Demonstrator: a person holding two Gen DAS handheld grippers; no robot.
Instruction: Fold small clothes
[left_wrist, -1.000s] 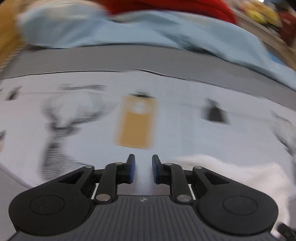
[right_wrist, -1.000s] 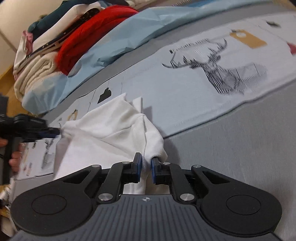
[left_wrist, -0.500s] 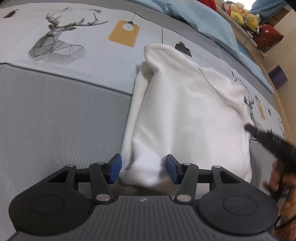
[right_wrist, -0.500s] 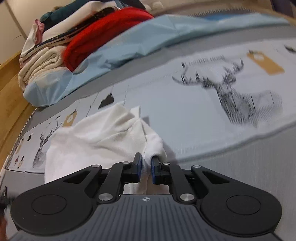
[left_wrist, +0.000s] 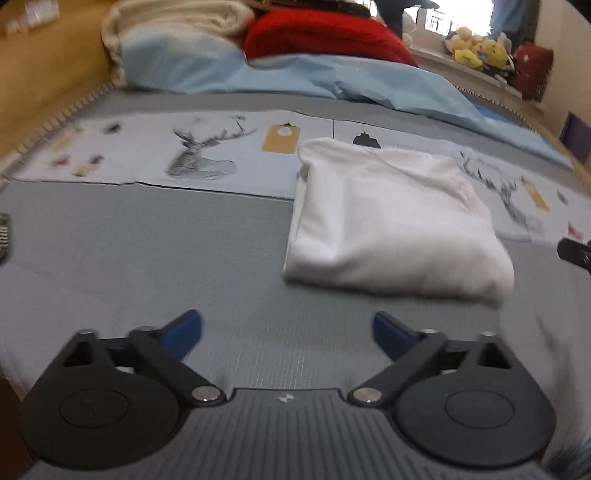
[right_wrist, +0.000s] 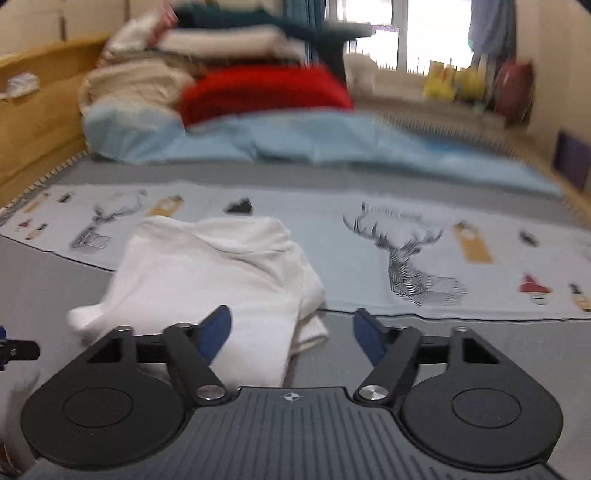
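A white garment (left_wrist: 391, 218) lies folded into a rough rectangle on the grey bed cover (left_wrist: 147, 251). My left gripper (left_wrist: 288, 334) is open and empty, pulled back from the garment's near left corner. In the right wrist view the white garment (right_wrist: 218, 273) lies just beyond my right gripper (right_wrist: 291, 332), which is open and empty, its left finger over the cloth's near edge. The tip of the right gripper shows at the right edge of the left wrist view (left_wrist: 574, 251).
A printed strip with deer drawings (left_wrist: 207, 155) runs across the bed behind the garment. A light blue duvet (left_wrist: 332, 77), a red blanket (left_wrist: 325, 33) and a cream bundle (left_wrist: 177, 18) pile up at the back. Wooden bed frame (right_wrist: 37, 122) on the left.
My right gripper has opened and let go of the white garment's corner. My left gripper has opened wider and drawn back from the garment. The garment now lies flat and folded.
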